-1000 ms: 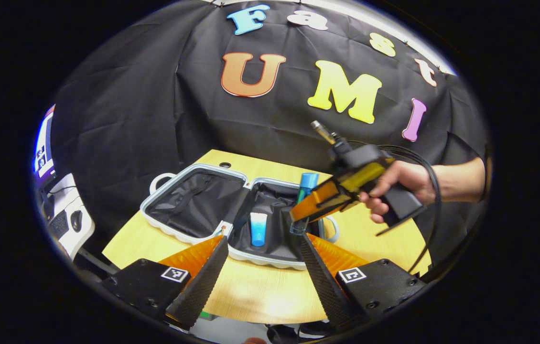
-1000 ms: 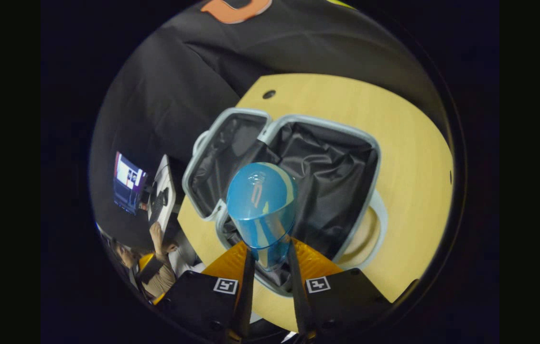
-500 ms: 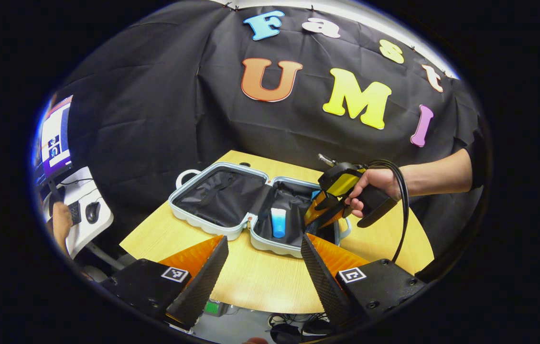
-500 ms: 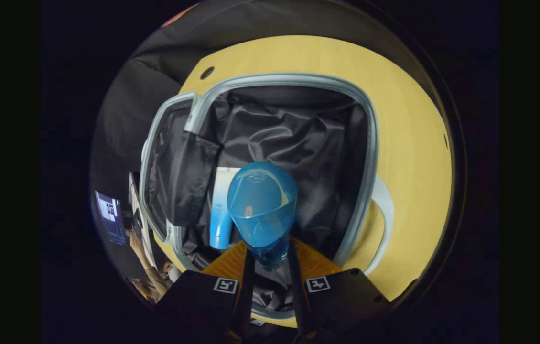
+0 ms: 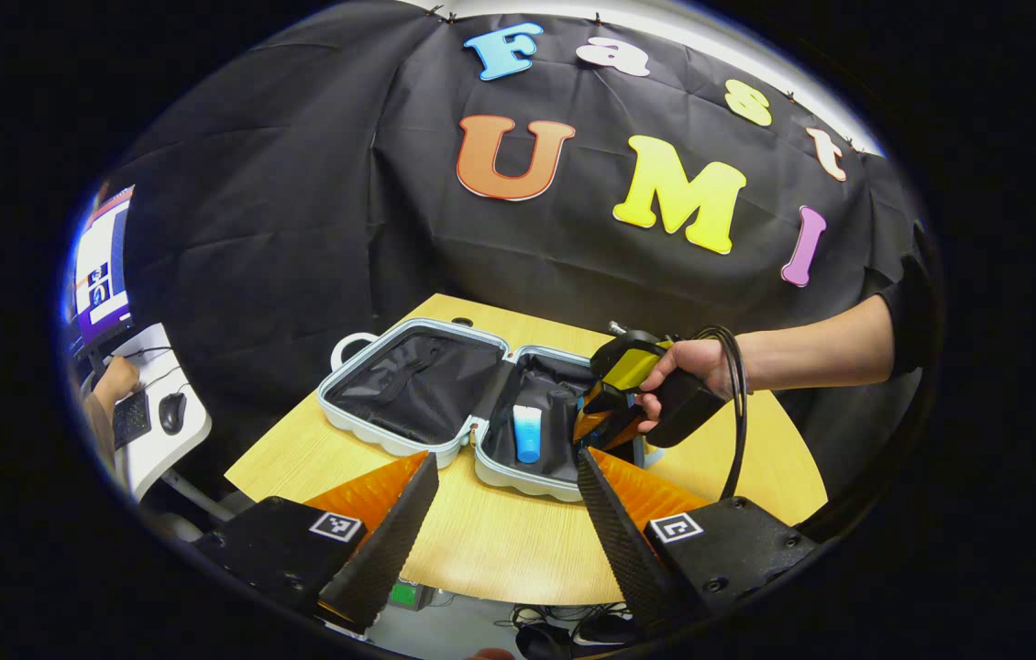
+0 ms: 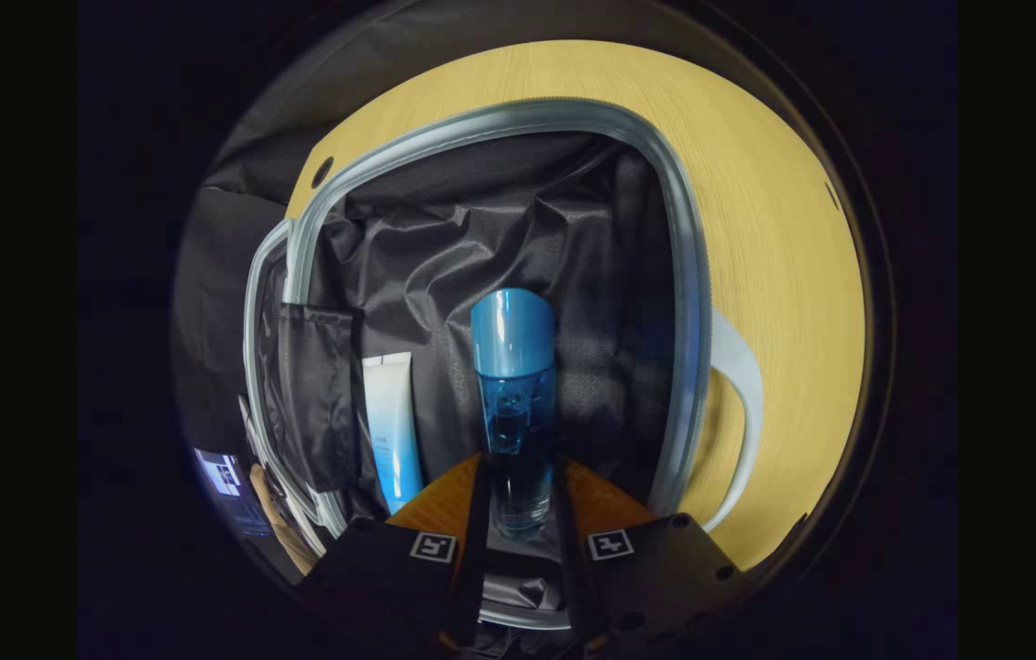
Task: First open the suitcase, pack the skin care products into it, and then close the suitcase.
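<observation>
The pale blue suitcase (image 5: 369, 438) lies wide open on the wooden table, its black lining showing. A white-and-blue tube (image 5: 526, 432) lies in its right half, also seen as the tube (image 6: 390, 426) in the right gripper view. My right gripper (image 6: 518, 500) is shut on a clear blue bottle (image 6: 512, 385) with a blue cap, held low over the lining of that right half (image 6: 665, 275), beside the tube. In the left gripper view the right gripper (image 5: 605, 423) reaches down into the case, held by a hand. My left gripper (image 5: 504, 513) hangs open over the table's near edge, holding nothing.
The round wooden table (image 5: 500, 550) has bare surface in front of the case and to its right (image 6: 784, 302). The case's white handle (image 6: 743, 394) sticks out on the right side. A side desk with a monitor, keyboard and mouse (image 5: 171, 412) stands far left, with a person's hand on it.
The right gripper has dropped lower into the right half of the case and the bottle has tipped from cap-toward-camera to lying along the lining. The left gripper has drawn back slightly.
</observation>
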The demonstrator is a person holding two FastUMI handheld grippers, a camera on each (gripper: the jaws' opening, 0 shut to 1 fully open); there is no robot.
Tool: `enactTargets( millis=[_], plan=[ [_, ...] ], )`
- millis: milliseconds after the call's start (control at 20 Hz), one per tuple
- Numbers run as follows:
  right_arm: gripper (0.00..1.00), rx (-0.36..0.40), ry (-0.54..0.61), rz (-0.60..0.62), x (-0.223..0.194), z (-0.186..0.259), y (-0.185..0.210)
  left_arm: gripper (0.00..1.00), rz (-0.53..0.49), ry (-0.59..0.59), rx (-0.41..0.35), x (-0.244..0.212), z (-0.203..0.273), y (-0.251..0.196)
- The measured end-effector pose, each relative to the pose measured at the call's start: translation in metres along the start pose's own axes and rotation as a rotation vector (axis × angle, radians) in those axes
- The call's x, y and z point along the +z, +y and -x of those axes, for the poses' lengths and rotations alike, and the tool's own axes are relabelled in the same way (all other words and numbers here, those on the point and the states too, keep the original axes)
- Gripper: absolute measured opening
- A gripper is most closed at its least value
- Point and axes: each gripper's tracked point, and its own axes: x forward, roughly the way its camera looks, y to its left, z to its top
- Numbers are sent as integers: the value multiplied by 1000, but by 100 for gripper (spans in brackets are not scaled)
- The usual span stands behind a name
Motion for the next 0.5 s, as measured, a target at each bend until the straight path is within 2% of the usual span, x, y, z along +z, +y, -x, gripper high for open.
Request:
enactTargets(
  millis=[200,300,500],
  plan=[
    [38,-5,-8,-5,0,2,0,98,18,7,-12,-7,-7,1],
    [40,21,-22,-19,2,9,5,98,41,19,-52,-9,-12,-1],
    [57,35,-40,14,-5,31,4,98,117,38,-107,-6,-28,14]
  ],
)
